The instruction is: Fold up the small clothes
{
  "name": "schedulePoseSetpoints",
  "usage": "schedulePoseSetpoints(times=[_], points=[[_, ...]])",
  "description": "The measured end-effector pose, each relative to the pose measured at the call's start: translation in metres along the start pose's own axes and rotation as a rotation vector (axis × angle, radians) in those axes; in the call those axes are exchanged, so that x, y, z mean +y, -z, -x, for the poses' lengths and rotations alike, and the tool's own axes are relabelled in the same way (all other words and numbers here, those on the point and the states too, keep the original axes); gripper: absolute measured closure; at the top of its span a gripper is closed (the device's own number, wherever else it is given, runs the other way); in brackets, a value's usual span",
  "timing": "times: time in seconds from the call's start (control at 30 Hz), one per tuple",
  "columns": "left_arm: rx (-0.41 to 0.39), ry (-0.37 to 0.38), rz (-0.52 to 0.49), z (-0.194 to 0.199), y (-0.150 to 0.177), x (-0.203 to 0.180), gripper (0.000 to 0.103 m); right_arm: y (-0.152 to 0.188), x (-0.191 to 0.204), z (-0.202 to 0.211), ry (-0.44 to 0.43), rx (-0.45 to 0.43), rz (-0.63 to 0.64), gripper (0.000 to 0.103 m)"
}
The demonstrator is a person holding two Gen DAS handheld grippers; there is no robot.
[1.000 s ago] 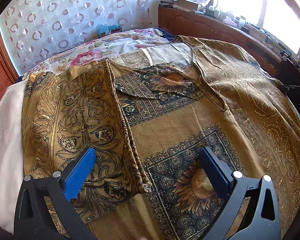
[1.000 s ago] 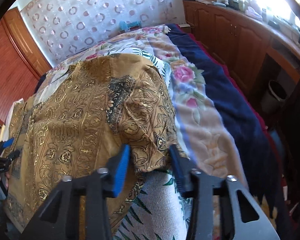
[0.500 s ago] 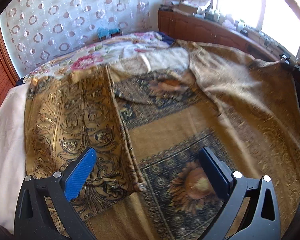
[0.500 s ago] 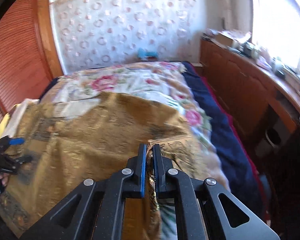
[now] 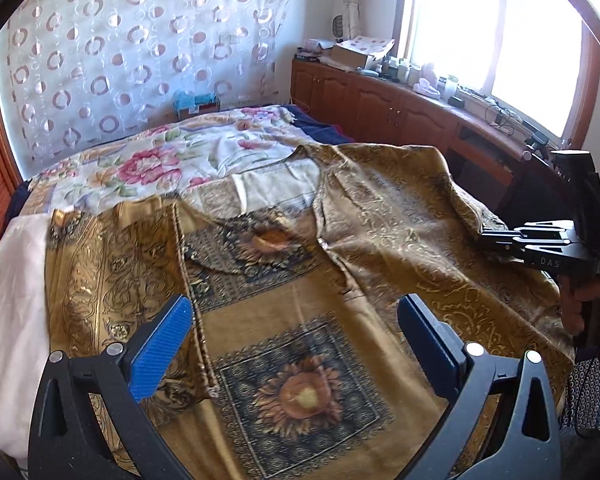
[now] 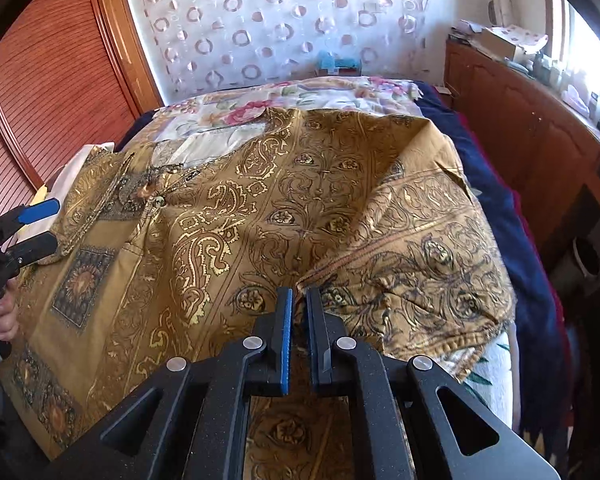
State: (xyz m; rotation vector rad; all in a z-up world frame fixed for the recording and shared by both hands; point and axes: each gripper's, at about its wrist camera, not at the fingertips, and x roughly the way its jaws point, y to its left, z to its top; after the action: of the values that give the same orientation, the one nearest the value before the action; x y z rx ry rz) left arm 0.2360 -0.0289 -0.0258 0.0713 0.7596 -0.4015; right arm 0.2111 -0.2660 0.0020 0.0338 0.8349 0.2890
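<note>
A golden-brown patterned shirt point(image 5: 340, 280) lies spread on the bed, its left panel folded inward along a straight edge. My left gripper point(image 5: 294, 308) hovers open above the shirt's lower front, with nothing between its fingers. It also shows at the left edge of the right wrist view, where the left gripper point(image 6: 46, 224) is held by a hand. My right gripper point(image 6: 298, 294) is shut on a pinch of the shirt point(image 6: 260, 200) at its right sleeve, and the cloth is lifted into a ridge. In the left wrist view the right gripper point(image 5: 484, 236) grips that raised edge.
A floral bedspread point(image 5: 160, 160) covers the bed beyond the shirt. White cloth point(image 5: 16, 280) lies along the left side. A navy blanket point(image 6: 500, 184) hangs off the right side, next to wooden cabinets point(image 6: 540, 140) and a bin point(image 6: 588, 256). A louvred wooden door point(image 6: 40, 80) stands at the left.
My right gripper closed on the shirt's right sleeve edge and drew it up and toward the middle. My left gripper rose a little and stayed open.
</note>
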Motion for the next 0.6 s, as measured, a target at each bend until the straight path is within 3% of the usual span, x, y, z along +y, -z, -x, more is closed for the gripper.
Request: schedulePoseSetpoints(times=[0.07,0.2,0.27,0.43,0.53,0.6], points=[[-0.005,0.007,0.0,0.001,-0.002,-0.001,0.0,-0.004,-0.001,0.003,0.021,-0.002,-0.003,0.078],[-0.018,0.03,0.01,0.004,-0.005,-0.006,0.0,-0.011,-0.012,0.027,0.059,-0.063,-0.032,0.058],[-0.02,0.036,0.012,0.004,-0.005,-0.007,0.0,-0.013,-0.025,0.04,0.085,-0.101,-0.064,0.043],[-0.009,0.04,0.009,-0.002,-0.006,-0.01,0.0,-0.006,-0.064,0.052,0.168,-0.139,-0.162,0.041],[0.001,0.049,0.022,-0.004,-0.006,-0.01,0.0,0.003,-0.087,0.037,0.227,-0.092,-0.227,0.041],[0.004,0.053,0.024,-0.004,-0.005,-0.012,0.0,0.008,-0.098,0.023,0.209,-0.056,-0.28,0.041]])
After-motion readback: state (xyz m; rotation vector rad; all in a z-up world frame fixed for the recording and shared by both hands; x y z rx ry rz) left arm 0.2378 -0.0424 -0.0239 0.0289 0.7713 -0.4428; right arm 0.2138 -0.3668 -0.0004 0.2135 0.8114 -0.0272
